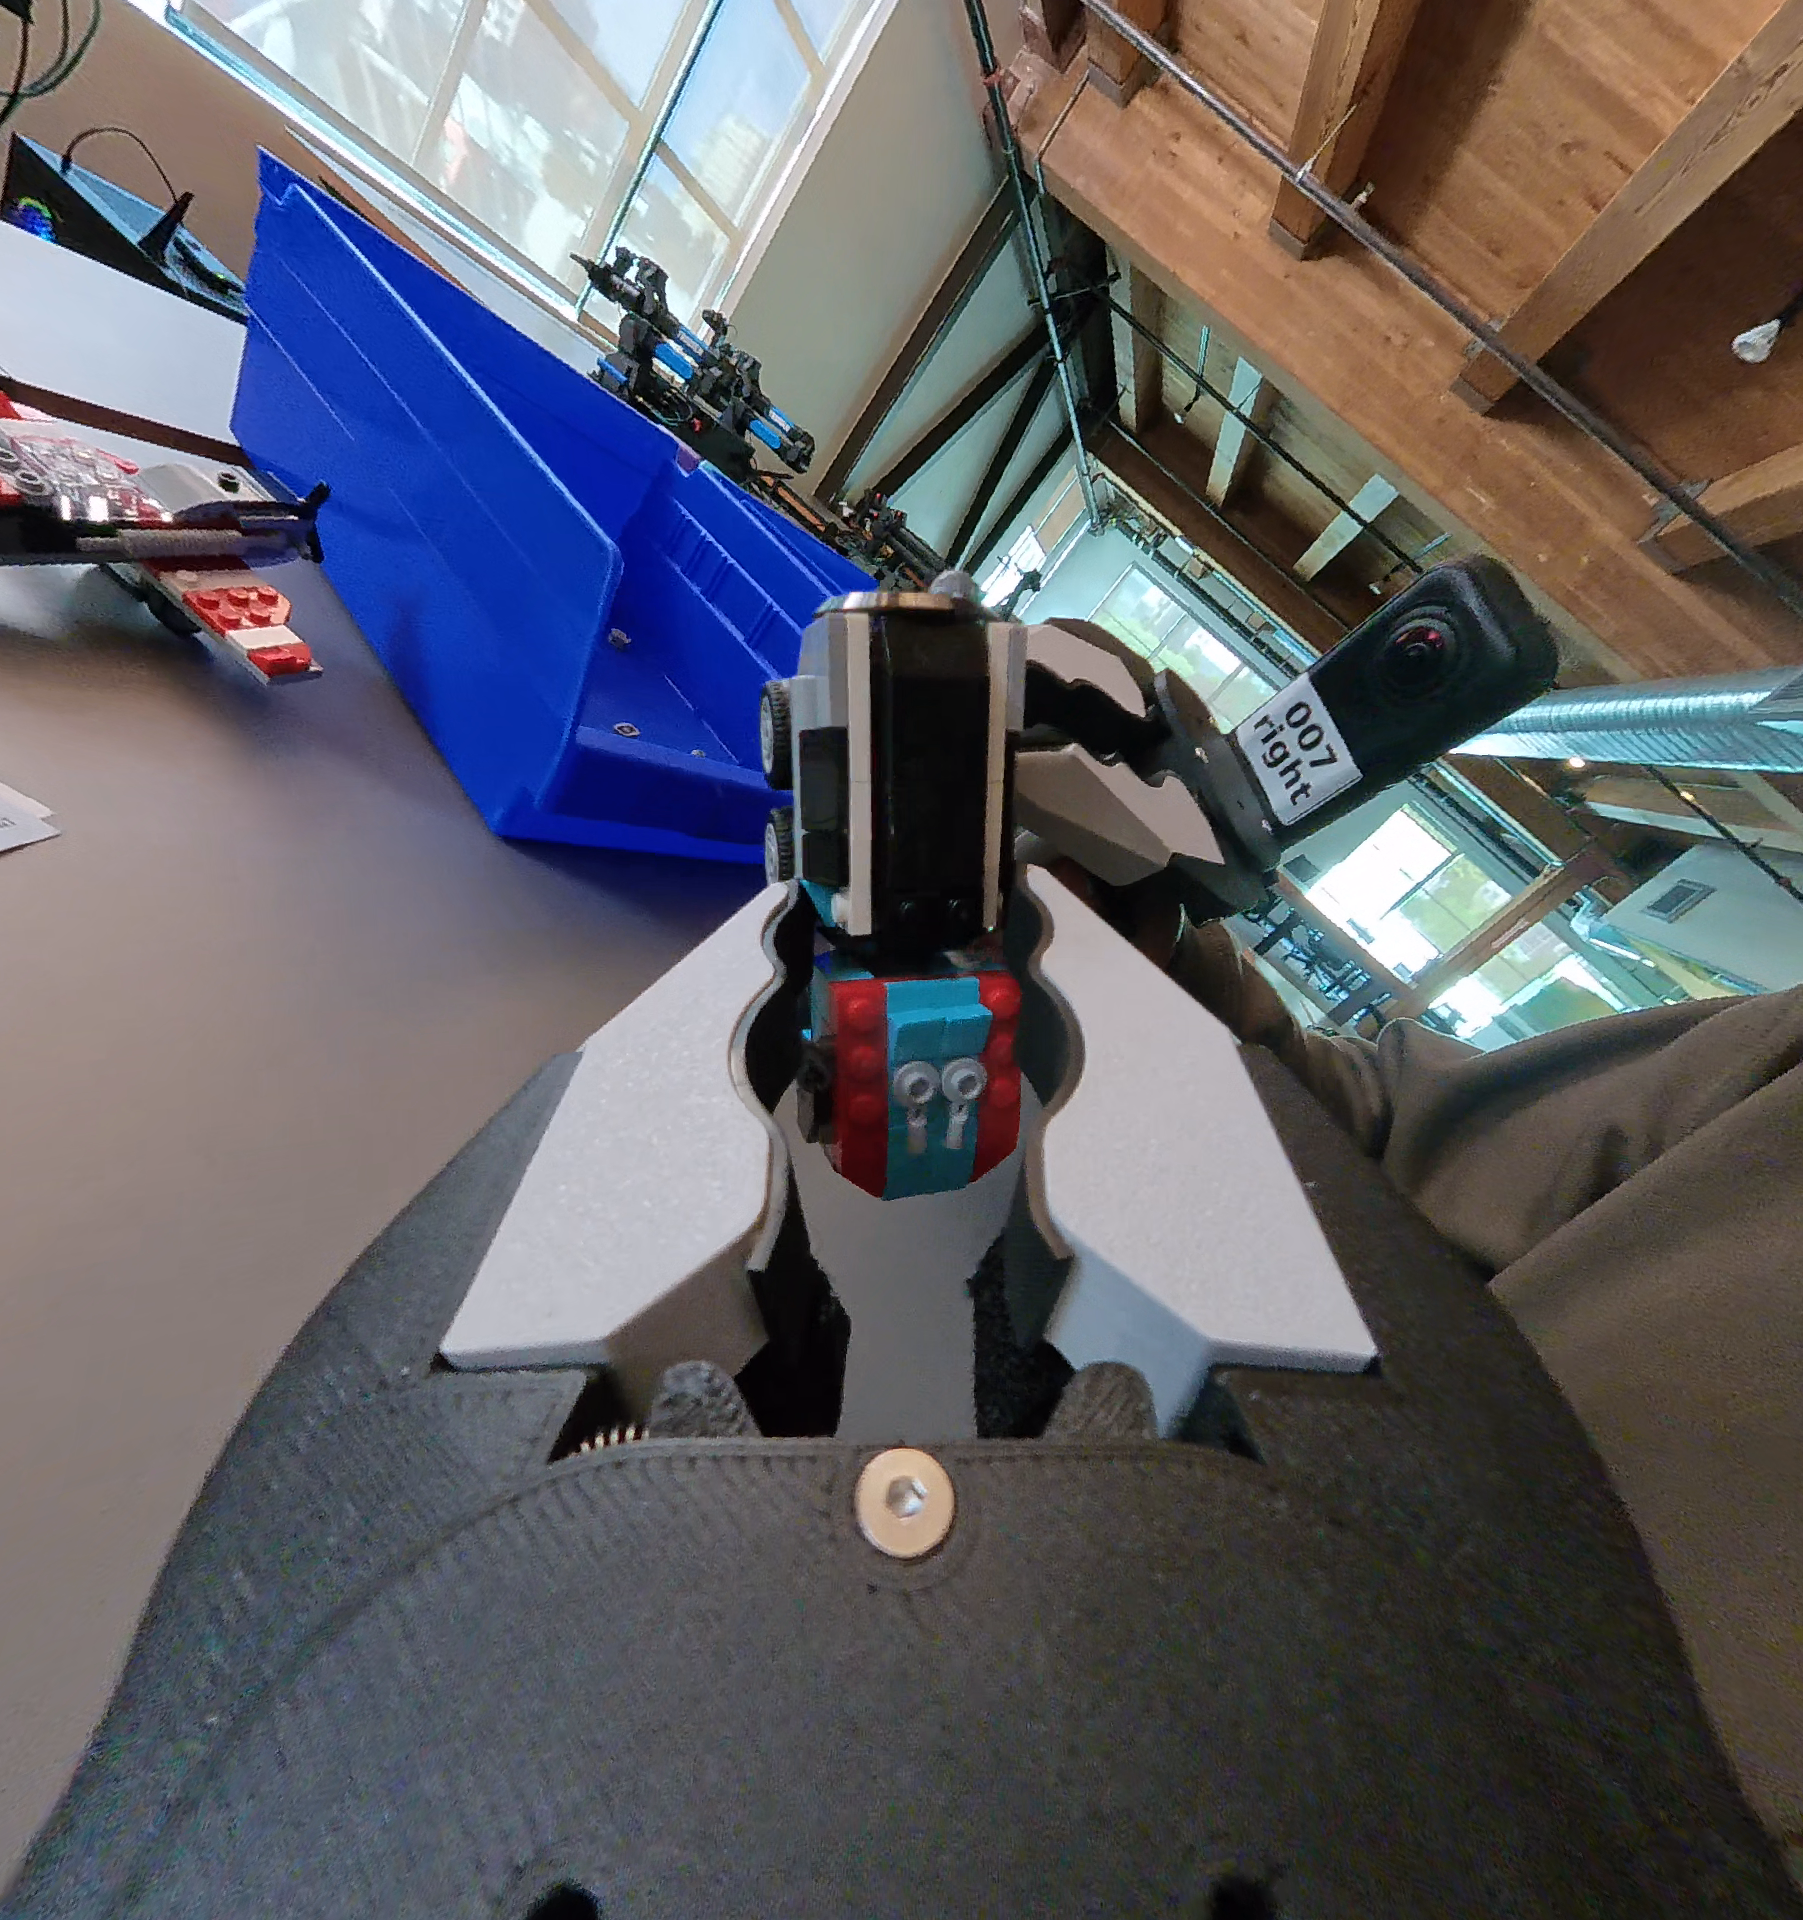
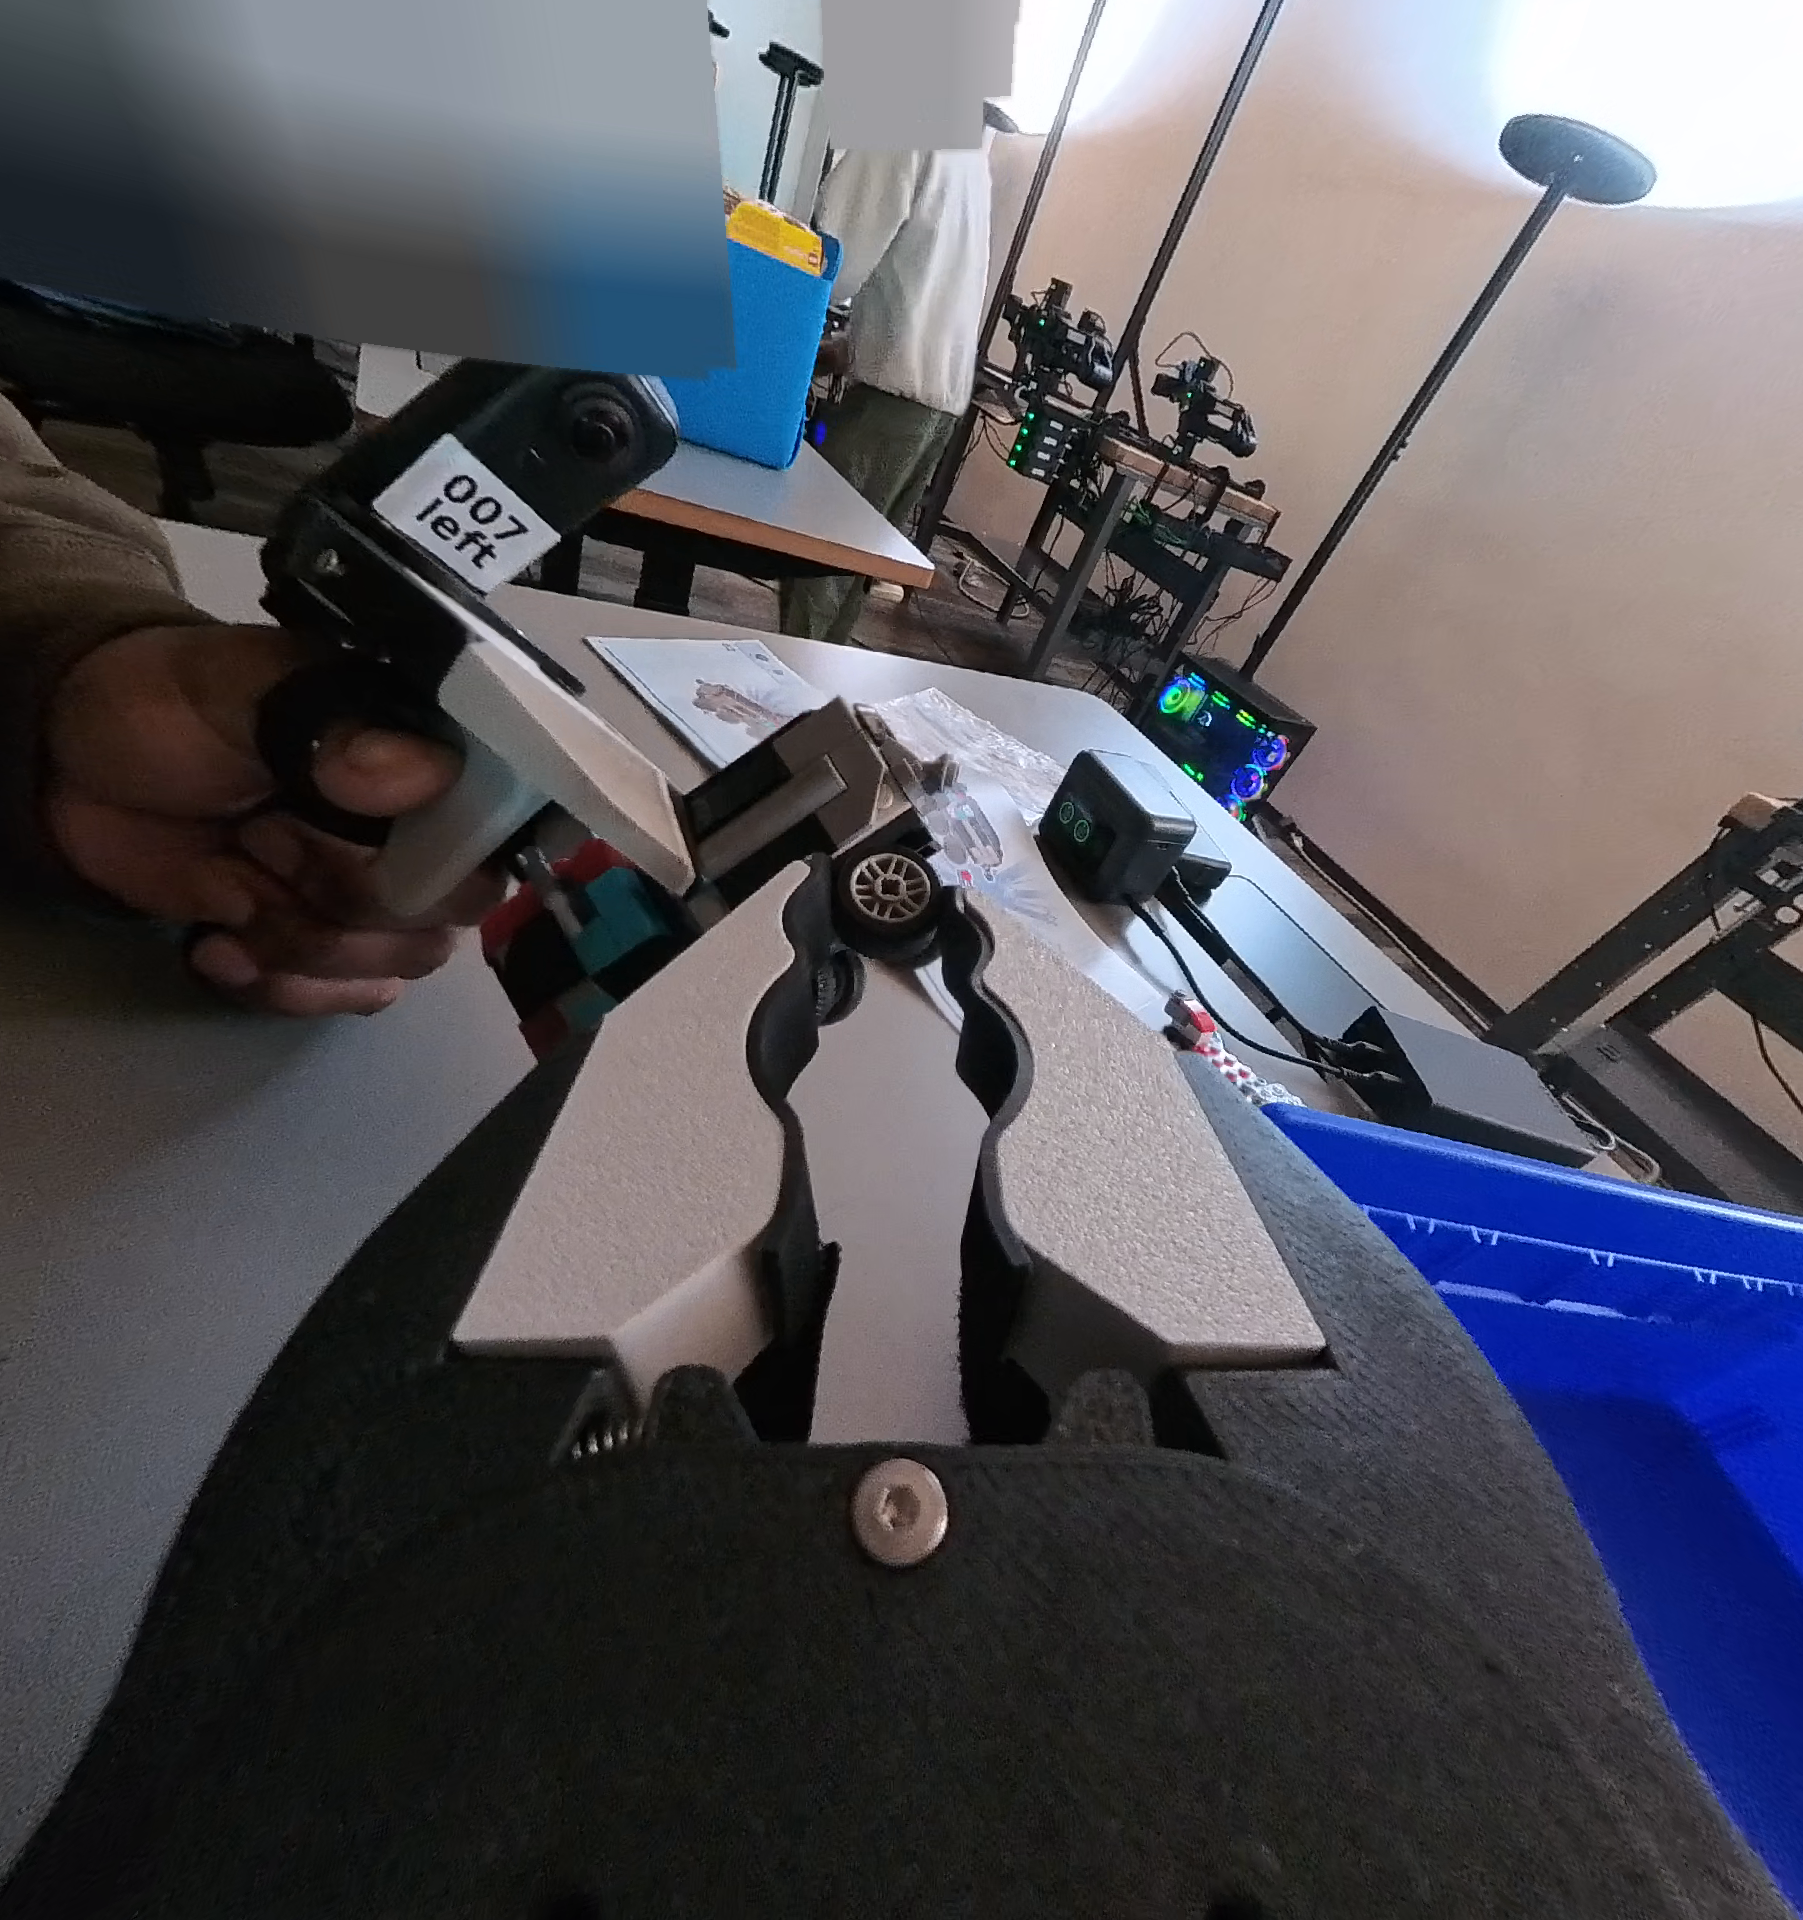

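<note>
toy brick car point(image 1: 902, 831) sits pinched lengthwise in our left gripper point(image 1: 902, 935), its long axis running straight out past the fingers. our right gripper point(image 2: 881, 925) comes at it crosswise, fingers closed on a wheel point(image 2: 886, 885). blue bin point(image 2: 1603, 1351) crowds the right fingers' far side; desk point(image 1: 201, 987) lies open below.

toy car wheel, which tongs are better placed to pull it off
Probably the right tongs: their pads already sit on either side of the wheel. The left tongs clamp the brick toy car body, bracing it.
</note>
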Motion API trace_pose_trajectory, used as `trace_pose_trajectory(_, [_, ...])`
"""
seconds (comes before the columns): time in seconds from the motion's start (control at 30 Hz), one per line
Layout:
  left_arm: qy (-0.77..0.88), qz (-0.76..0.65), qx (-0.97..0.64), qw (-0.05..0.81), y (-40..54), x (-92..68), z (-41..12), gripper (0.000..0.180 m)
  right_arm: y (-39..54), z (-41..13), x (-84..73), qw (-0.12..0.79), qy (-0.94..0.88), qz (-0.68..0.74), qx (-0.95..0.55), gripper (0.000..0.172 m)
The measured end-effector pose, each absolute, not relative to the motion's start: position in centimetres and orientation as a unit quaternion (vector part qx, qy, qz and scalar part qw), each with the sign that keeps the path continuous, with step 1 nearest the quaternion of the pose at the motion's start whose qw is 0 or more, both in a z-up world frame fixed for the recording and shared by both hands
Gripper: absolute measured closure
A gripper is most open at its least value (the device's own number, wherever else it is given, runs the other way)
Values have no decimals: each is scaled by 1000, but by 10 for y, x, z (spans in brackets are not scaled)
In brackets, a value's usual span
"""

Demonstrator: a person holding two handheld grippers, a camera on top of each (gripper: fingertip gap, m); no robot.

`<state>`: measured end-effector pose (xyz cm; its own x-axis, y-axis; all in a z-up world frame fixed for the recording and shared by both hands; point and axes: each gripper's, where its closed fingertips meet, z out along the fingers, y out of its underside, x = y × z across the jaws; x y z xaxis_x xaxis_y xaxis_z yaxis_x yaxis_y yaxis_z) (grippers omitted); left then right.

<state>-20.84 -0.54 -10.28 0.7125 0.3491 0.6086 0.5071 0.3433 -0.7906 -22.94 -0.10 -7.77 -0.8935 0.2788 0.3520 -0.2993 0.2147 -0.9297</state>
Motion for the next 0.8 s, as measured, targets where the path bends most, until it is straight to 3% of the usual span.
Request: trace_pose_trajectory(0.8, [-384, -295, -435, 759, 1, -197, -92, 143, 0, -69, -219, 144, -700, 699, 6, 149])
